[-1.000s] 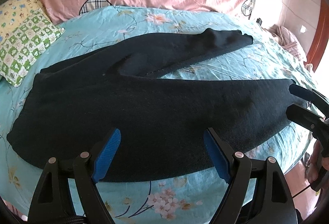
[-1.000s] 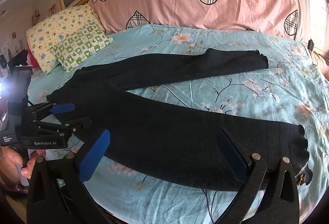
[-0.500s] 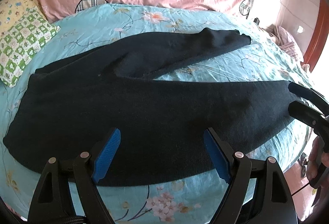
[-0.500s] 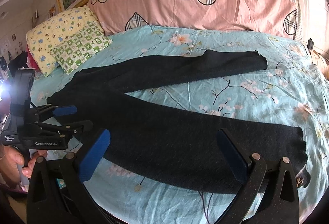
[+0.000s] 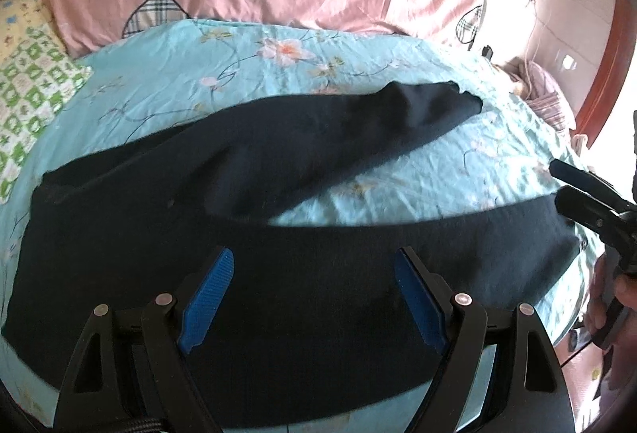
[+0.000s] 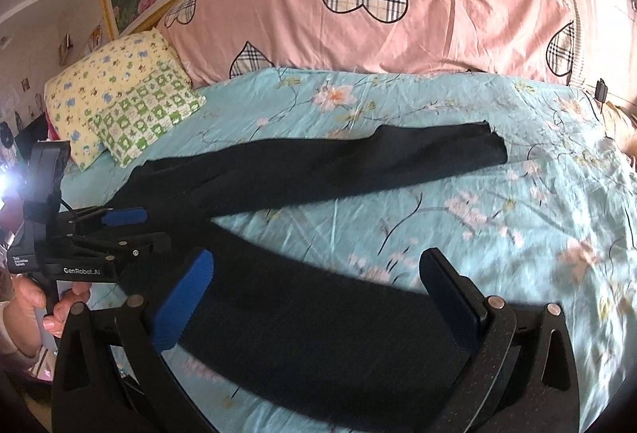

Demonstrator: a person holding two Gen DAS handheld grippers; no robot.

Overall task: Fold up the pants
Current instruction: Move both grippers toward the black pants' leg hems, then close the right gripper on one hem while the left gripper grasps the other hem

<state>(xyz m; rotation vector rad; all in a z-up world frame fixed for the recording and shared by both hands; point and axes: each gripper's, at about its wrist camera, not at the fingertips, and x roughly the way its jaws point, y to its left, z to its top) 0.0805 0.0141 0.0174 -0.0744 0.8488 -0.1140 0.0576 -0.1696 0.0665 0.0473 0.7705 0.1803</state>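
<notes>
Black pants (image 6: 318,313) flat on floral sheet (image 6: 477,202), right gripper (image 6: 314,297) fingers spread above near leg

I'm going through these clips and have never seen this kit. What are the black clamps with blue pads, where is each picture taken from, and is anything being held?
No robot here: a person holds a handheld gripper in each hand, each with a fisheye camera looking along its two fingers. One picture is from the left gripper, the other from the right gripper; each view also catches the other tool at its edge, with a hand around its handle. Black pants lie spread on a bed with a floral sheet, legs apart. Both grippers are open above the near leg, holding nothing.
</notes>
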